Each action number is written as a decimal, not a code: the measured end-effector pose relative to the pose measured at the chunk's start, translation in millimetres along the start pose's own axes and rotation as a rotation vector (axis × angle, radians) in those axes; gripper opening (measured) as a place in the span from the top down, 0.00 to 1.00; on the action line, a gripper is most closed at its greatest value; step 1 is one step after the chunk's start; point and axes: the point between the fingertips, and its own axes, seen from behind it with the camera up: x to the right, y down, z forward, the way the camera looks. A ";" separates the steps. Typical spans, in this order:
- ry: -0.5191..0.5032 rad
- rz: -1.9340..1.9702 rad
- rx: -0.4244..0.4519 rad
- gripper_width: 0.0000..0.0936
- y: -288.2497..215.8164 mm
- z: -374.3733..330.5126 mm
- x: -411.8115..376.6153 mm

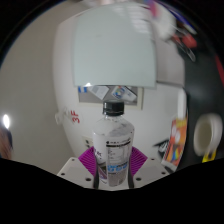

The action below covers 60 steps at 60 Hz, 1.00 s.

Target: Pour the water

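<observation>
The gripper [113, 168] is pinching the water bottle [113, 140] between both pads; the bottle is standing upright. Its cap is pointing up beyond the fingers.

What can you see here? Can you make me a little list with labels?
held thing: clear plastic bottle with a white label
bottle pose: upright, dark cap on top
gripper: shut on the bottle, a purple pad at each side
beyond the bottle: white board above, pale wall behind
to one side: a white round thing, too blurred to name
water poured: cannot tell
</observation>
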 end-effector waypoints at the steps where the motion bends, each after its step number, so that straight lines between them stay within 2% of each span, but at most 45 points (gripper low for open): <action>1: 0.009 -0.066 0.000 0.60 -6.1 -0.1 -5.0; 7: 0.108 -0.462 0.040 0.60 -58.9 -9.6 -20.8; 8: 0.119 -0.532 0.060 0.60 -64.6 -36.8 -18.0; 9: 0.151 -0.595 0.055 0.60 -80.8 -17.3 -21.8; 15: 0.326 -0.976 0.114 0.60 -144.8 -56.4 7.4; 22: 0.568 -1.304 0.058 0.60 -209.5 -91.0 72.9; 29: 0.740 -1.393 -0.059 0.60 -224.3 -113.0 140.0; 33: 0.773 -1.403 -0.101 0.60 -241.0 -137.5 187.5; 42: 0.831 -1.380 -0.169 0.60 -235.0 -156.1 234.5; 49: 0.806 -1.403 -0.152 0.59 -231.6 -157.0 235.4; 58: 0.805 -1.408 -0.168 0.40 -231.9 -158.2 236.3; 60: 0.835 -1.399 -0.198 0.27 -231.5 -163.1 242.2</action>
